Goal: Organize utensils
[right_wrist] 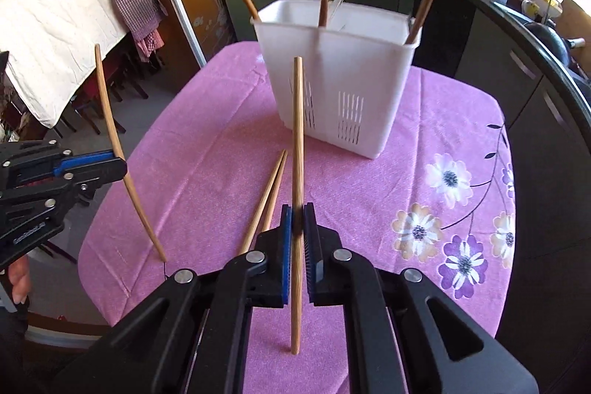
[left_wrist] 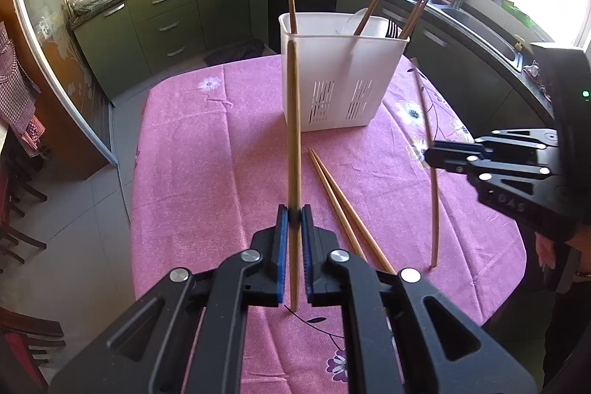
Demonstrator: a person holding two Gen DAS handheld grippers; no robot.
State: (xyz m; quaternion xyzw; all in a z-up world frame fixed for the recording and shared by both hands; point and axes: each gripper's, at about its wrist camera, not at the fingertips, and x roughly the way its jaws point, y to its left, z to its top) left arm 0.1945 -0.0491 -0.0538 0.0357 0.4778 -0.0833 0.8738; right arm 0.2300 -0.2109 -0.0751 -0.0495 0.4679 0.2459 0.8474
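My left claw point(left_wrist: 294, 213) and right claw point(right_wrist: 297, 213) each clench one upright chopstick point(left_wrist: 293, 135). The holder point(left_wrist: 341, 76) stands straight ahead on the surface point(left_wrist: 207, 154), equally near both; two chopsticks point(left_wrist: 347, 209) lie between.

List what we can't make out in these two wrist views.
- White utensil caddy: contents below the rim, both views; opaque walls hide them.
- Fork tines behind the far rim, left view: handle hidden, count unclear.
- Pair of chopsticks on the table: near ends covered by the left claw.
- Person: only fingers, cut by the edge.
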